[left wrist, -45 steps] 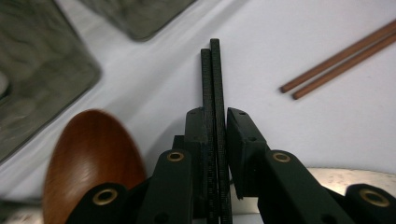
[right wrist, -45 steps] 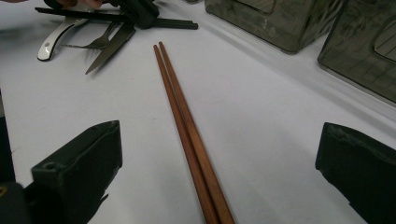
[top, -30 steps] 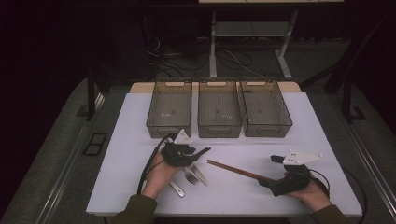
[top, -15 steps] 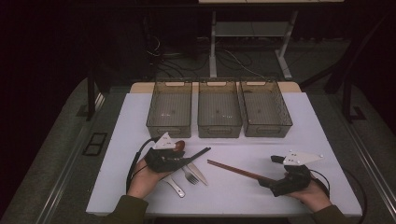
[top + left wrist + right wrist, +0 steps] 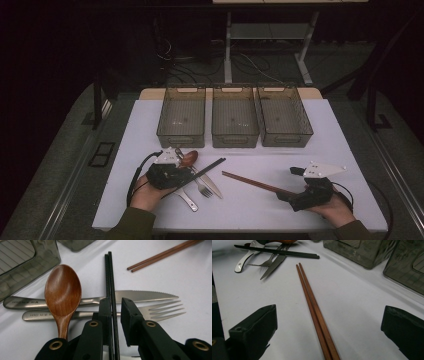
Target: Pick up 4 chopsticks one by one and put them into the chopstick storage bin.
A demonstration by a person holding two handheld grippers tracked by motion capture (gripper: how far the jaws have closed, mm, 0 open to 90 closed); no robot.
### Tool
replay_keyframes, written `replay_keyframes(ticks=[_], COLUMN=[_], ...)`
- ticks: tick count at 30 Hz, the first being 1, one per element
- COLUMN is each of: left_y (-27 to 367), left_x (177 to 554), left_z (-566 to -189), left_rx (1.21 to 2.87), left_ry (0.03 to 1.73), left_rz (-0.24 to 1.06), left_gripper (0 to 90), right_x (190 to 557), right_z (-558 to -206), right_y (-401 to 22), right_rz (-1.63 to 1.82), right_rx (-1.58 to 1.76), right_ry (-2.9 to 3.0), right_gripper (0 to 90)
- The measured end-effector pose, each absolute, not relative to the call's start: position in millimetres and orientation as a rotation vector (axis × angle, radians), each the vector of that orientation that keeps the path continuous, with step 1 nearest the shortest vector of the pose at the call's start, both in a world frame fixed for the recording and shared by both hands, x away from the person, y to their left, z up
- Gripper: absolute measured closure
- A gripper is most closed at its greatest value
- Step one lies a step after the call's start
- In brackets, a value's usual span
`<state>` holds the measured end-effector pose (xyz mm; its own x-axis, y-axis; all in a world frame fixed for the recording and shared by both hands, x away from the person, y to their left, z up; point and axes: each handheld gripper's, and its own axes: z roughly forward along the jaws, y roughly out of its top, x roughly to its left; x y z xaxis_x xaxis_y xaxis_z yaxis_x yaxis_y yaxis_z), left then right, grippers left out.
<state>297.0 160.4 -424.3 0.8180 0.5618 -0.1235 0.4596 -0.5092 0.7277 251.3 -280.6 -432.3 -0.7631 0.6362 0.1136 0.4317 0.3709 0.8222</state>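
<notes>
Bins: all three bare, nothing sorted yet.
Left tongs: closing around black chopsticks, gap remaining.
Right tongs: spread wide over brown chopsticks, beside bins.

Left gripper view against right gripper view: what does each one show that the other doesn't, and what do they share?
Left gripper view: the left gripper has jaws that have just been closing and flank the black chopsticks, with a gap on one side; lettering on the knife and fork handles is visible. Right gripper view: the right gripper has jaws wide open either side of the brown chopsticks, seen along their length. Shared: both chopstick pairs, knife, fork, wooden spoon, grey bins.
</notes>
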Motion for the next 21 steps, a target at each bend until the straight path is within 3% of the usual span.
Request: replay_keyframes(ticks=[21], left_y=[159.3], left_x=[299.8], left_z=[-430.7], left_rx=[2.262], left_ry=[0.749], left_rz=[0.162], left_gripper=[81.4], right_x=[251.7], right_z=[-432.7], right_y=[-280.6], right_rz=[1.337], right_rx=[0.957], right_ry=[2.408], right_gripper=[0.8])
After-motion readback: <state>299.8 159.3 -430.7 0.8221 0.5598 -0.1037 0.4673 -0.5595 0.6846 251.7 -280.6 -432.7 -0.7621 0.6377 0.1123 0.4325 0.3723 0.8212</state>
